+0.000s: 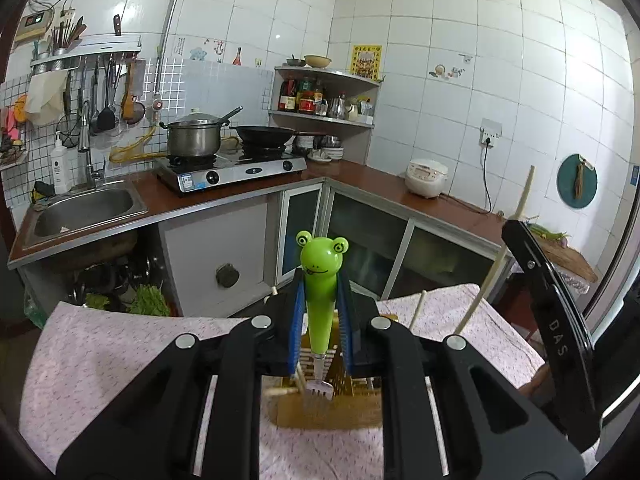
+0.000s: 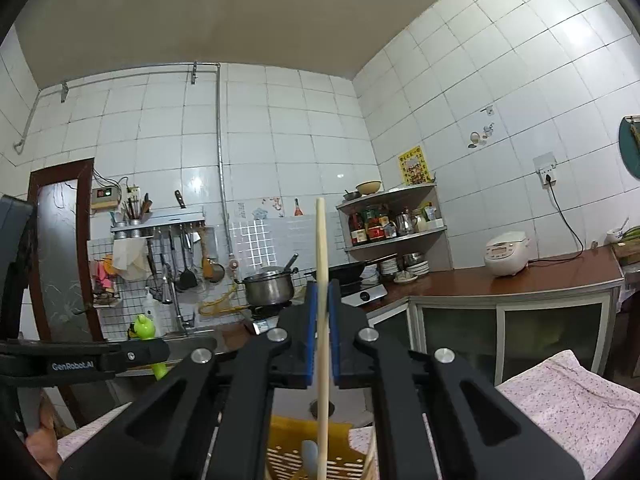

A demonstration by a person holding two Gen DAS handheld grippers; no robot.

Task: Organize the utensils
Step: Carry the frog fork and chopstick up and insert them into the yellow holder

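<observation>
My left gripper (image 1: 320,300) is shut on a fork with a green frog-shaped handle (image 1: 320,280), held upright with the tines (image 1: 319,390) down over a yellow slotted utensil holder (image 1: 326,412). My right gripper (image 2: 322,312) is shut on a long pale wooden chopstick (image 2: 322,280), held upright with its lower end in the yellow holder (image 2: 296,444). In the left wrist view the right gripper's black body (image 1: 552,320) shows at the right with that chopstick (image 1: 508,240). In the right wrist view the left gripper's arm (image 2: 80,364) and the frog handle (image 2: 145,328) show at the left.
The holder stands on a table with a pink flowered cloth (image 1: 100,360). Other chopsticks (image 1: 416,310) stick up from the holder. Behind are a brown counter (image 1: 360,176) with sink (image 1: 84,210), gas stove (image 1: 232,168), steel pot (image 1: 194,138), wok (image 1: 264,134) and rice cooker (image 1: 426,178).
</observation>
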